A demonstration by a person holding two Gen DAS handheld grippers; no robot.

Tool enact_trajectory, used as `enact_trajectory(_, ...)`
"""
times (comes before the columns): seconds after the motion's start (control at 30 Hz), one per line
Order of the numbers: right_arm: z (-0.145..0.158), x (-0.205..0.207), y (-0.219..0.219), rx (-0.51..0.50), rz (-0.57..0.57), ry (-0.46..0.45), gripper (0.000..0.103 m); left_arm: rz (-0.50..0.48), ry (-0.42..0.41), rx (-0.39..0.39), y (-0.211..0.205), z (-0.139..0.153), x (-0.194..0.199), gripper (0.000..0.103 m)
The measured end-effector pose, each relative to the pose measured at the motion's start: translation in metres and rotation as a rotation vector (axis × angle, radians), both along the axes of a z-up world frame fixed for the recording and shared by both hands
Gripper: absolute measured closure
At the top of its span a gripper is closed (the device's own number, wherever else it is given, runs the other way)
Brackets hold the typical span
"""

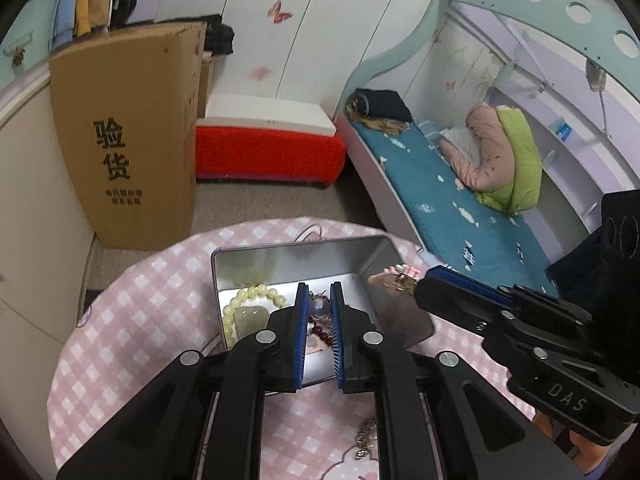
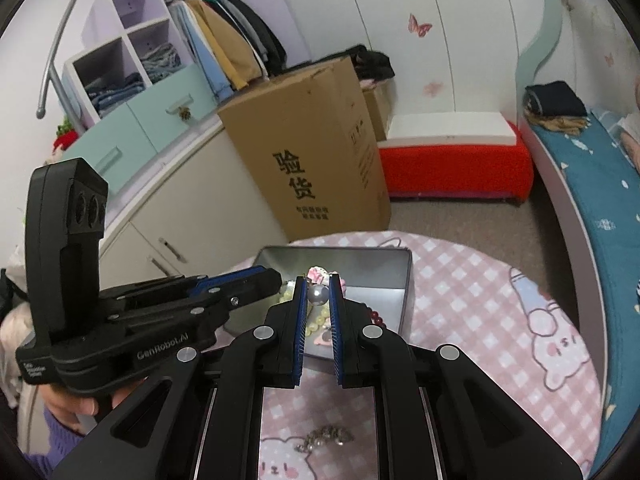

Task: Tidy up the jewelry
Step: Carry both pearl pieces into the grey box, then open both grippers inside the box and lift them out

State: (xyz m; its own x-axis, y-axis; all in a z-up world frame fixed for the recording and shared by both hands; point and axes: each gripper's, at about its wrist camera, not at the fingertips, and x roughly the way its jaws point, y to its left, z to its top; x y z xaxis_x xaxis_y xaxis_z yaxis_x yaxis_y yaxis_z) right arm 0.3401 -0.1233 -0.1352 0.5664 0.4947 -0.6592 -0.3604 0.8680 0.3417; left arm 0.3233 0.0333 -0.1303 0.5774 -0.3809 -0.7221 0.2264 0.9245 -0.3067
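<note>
An open metal tin (image 1: 294,254) (image 2: 372,258) sits on a round table with a pink checked cloth (image 1: 140,320) (image 2: 460,280). It holds a pale yellow bead bracelet (image 1: 250,296), dark red beads (image 1: 320,330) and other pieces. My right gripper (image 2: 318,294) is shut on a pink hair clip with a pearl-like ball (image 2: 319,294), held over the tin; it also shows in the left wrist view (image 1: 404,280). My left gripper (image 1: 319,300) hovers over the tin, jaws a little apart, nothing clearly held. A silver chain (image 2: 326,438) (image 1: 366,438) lies on the cloth near me.
A tall cardboard box (image 1: 128,140) (image 2: 316,152) stands on the floor beyond the table. A red-and-white bench (image 1: 268,148) is behind it. A bed with a blue mattress (image 1: 460,200) lies to the right. Cabinets and hanging clothes (image 2: 224,52) are to the left.
</note>
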Motion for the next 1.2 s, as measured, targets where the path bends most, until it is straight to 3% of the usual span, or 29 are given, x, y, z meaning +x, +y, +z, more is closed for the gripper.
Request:
enact_trajectory(0.23,-0.024,0.01,0.008,-0.016,0.008,0.049,0.091,0.003,0.025,0.018,0.0,-0.014,0.01,0.094)
enact_trajectory(0.57,-0.033,0.012,0.013,-0.024,0.015,0.069,0.091,0.016,0.026,0.018,0.003,-0.017,0.011,0.092)
enact_trajectory(0.63,-0.034,0.011,0.013,-0.024,0.014,0.07,0.091,0.029,0.024,0.018,0.005,-0.017,0.009,0.076)
enact_trajectory(0.7,-0.034,0.011,0.013,-0.023,0.015,0.072,0.091,0.039,0.014,0.021,0.005,-0.016,0.007,0.068)
enact_trajectory(1.2,-0.024,-0.005,0.009,-0.017,0.015,0.051,0.089,0.04,-0.001,0.028,0.004,-0.004,-0.007,0.067)
